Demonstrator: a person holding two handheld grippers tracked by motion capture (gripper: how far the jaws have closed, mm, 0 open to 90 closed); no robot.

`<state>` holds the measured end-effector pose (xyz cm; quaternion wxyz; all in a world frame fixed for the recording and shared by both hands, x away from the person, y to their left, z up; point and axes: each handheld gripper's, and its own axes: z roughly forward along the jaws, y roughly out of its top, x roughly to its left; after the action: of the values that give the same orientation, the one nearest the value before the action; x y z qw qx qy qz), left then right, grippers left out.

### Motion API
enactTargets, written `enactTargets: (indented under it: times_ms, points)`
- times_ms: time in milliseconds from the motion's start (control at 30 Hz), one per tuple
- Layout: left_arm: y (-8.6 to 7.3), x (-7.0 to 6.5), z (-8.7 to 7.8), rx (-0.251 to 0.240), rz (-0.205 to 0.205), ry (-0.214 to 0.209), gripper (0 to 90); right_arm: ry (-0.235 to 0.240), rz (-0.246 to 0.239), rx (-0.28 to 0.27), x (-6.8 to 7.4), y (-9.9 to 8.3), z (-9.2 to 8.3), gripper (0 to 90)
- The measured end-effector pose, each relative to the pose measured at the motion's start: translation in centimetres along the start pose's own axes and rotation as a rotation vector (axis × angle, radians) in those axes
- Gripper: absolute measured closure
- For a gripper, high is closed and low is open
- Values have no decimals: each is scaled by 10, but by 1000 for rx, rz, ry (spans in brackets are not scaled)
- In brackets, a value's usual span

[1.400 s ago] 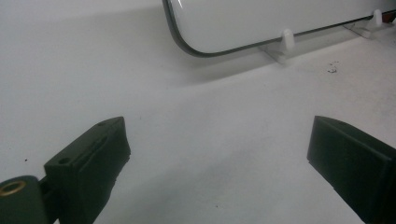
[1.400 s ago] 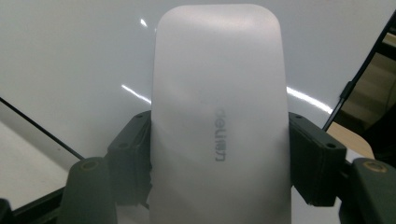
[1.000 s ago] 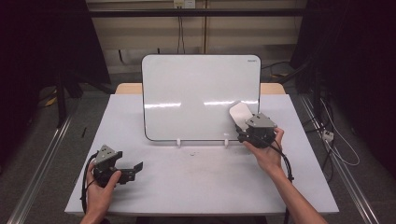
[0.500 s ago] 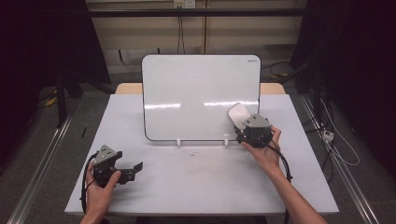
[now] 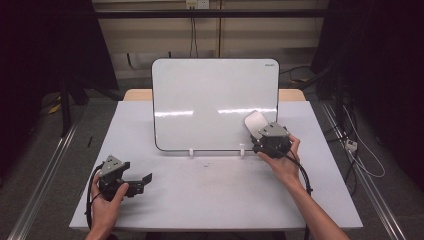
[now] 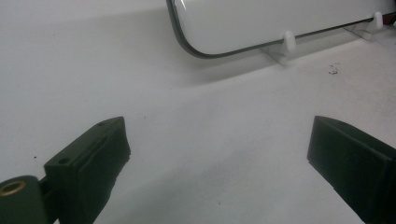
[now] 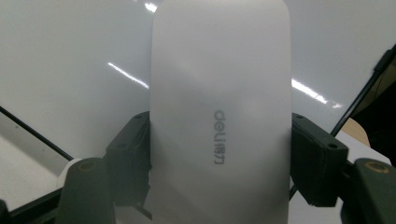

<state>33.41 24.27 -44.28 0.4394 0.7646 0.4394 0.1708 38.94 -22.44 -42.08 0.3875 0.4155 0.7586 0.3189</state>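
Observation:
A white whiteboard (image 5: 215,102) stands upright on two small white feet at the back middle of the table. My right gripper (image 5: 261,131) is shut on a white board eraser (image 5: 255,121), held against the board's lower right area. In the right gripper view the eraser (image 7: 219,116) sits between both jaws with grey lettering on its back. My left gripper (image 5: 145,178) rests low at the table's front left, open with nothing between its fingers (image 6: 93,154). The board's lower corner (image 6: 261,23) shows ahead of it.
The pale table (image 5: 210,195) has faint dark smudges and specks in front of the board's feet (image 6: 286,43). Cables trail from both grippers. Dark curtains and floor rails flank the table.
My right gripper with the eraser has shifted slightly left and up along the board's lower right area. The left gripper has stayed still.

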Motion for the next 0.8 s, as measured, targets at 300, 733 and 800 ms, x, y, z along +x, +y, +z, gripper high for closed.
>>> enactTargets:
  times_ms: [300,733,800]
  points:
    - [-1,0,1,-3,-8,4,52,35,40,-6,-5,0,0,263]
    - [-2,1,1,6,-16,9,53,91,106,-21,-11,0,1,63]
    - [-2,1,1,0,-14,10,52,107,127,-21,-11,0,0,64]
